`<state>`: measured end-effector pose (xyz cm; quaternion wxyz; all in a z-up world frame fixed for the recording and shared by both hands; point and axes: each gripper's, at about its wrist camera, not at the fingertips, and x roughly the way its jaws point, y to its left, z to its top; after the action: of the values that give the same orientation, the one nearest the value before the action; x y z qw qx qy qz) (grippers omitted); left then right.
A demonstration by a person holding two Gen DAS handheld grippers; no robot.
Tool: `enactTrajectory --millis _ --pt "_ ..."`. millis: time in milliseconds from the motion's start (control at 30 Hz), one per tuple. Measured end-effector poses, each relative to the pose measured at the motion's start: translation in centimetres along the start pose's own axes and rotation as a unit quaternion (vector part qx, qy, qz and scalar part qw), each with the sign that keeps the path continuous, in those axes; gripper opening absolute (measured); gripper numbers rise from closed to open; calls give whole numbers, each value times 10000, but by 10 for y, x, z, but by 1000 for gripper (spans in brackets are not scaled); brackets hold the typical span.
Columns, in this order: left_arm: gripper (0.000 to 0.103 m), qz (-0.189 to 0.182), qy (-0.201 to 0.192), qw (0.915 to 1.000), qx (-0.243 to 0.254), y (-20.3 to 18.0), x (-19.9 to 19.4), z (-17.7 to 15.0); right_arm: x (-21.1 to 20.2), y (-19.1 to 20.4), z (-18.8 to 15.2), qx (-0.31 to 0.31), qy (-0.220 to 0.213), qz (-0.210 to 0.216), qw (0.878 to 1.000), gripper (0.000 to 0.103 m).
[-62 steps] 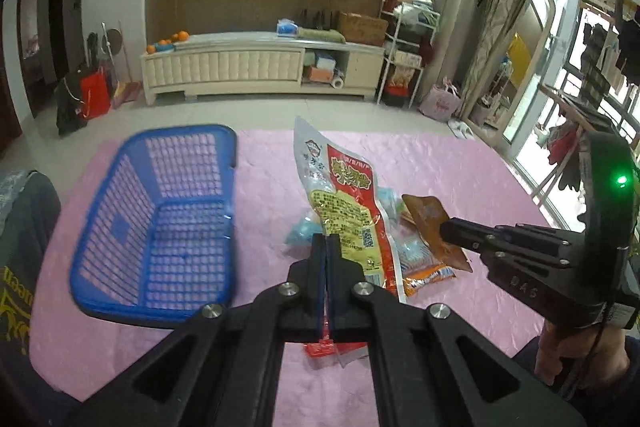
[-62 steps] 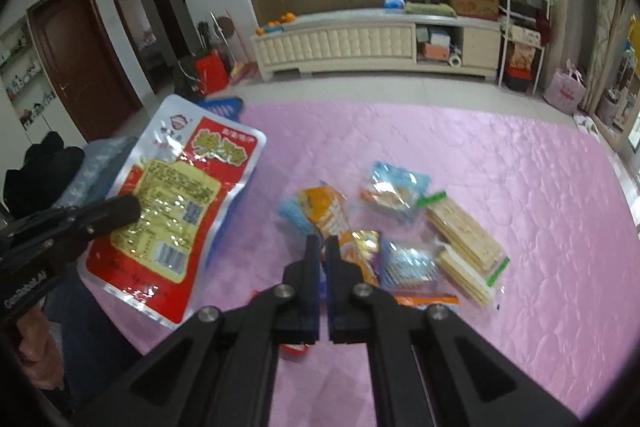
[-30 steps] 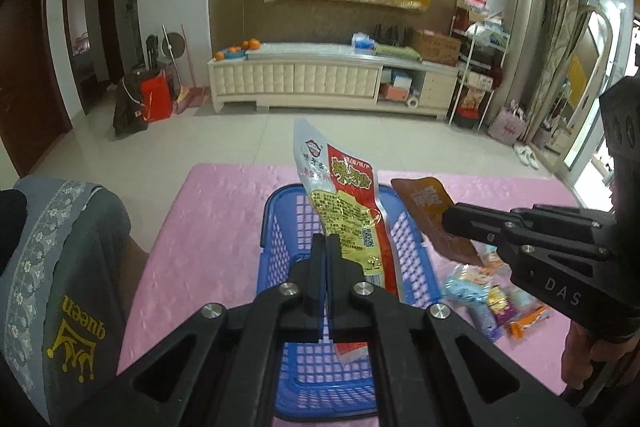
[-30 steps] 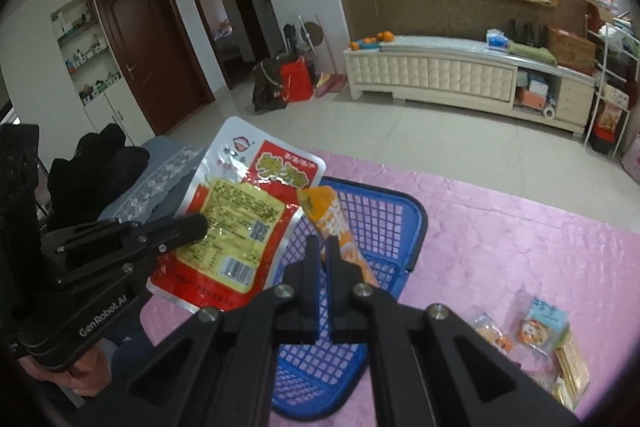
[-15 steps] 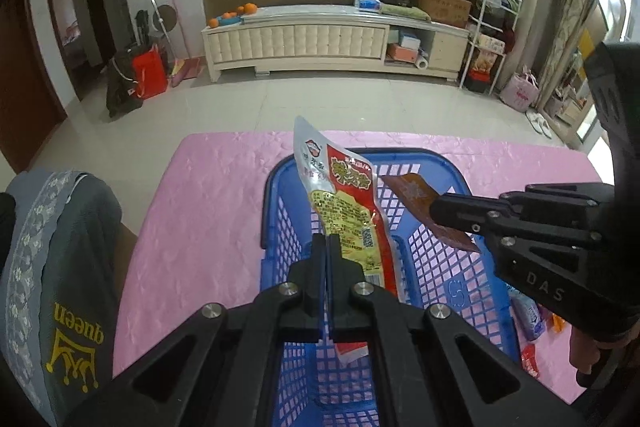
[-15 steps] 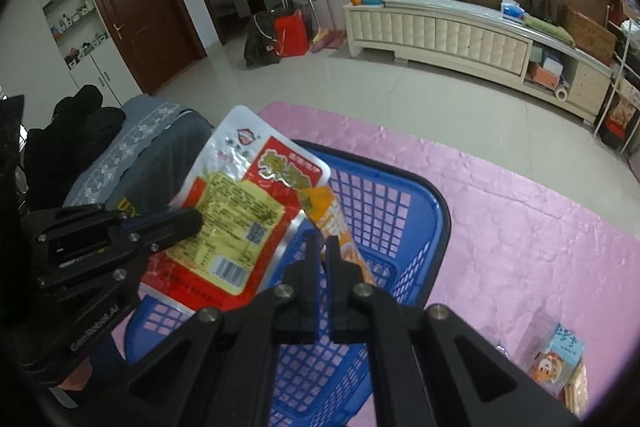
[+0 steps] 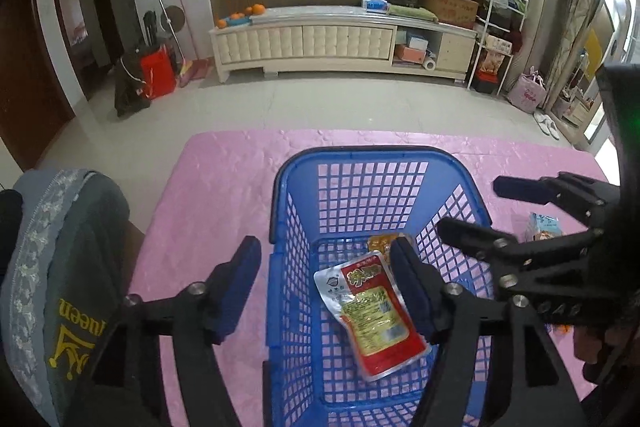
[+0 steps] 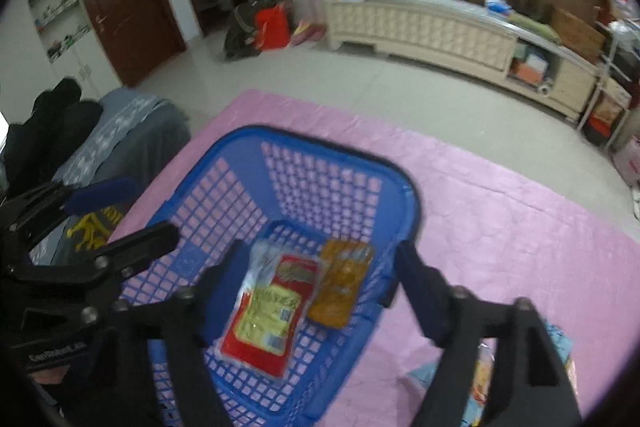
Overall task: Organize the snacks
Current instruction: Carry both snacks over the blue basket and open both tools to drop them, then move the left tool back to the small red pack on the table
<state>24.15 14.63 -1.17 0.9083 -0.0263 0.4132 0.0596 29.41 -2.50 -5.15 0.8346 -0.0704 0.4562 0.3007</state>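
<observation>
Left wrist view: the left gripper stands wide apart and holds nothing, poised above the blue basket.
Red snack pouch: flat on the basket floor, below the gap between the left fingers and close to the right-hand finger, which covers part of its edge; whether they touch cannot be told.
Orange snack packet: on the basket floor just beyond the pouch, mostly hidden behind that same finger.
Right gripper: seen from the left camera at the basket's right side, spread wide and empty.
Right wrist view: the right gripper is open wide above the basket; pouch and orange packet lie side by side on the floor between its fingers, apart from both.
Left gripper from the right camera: open, at the basket's left rim.
Loose snacks: a light blue packet lies outside the basket on the pink cloth.
</observation>
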Motion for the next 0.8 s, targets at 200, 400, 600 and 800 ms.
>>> enactTrajectory --millis 200,400,600,800 --pt "71 -73 -161 9998 49 -7 -32 -7 -37 -4 -6 244 -71 -28 9997 85" --pt "75 -199 -327 9992 89 -21 -68 -17 -83 2 -21 312 -234 -104 9992 85" --pt "81 -409 -498 9978 171 -45 -99 -26 -123 1 -42 436 -381 -226 9981 85" --pt "81 -613 -566 9953 500 -79 -114 -36 -146 -17 -61 618 -405 -397 9965 86"
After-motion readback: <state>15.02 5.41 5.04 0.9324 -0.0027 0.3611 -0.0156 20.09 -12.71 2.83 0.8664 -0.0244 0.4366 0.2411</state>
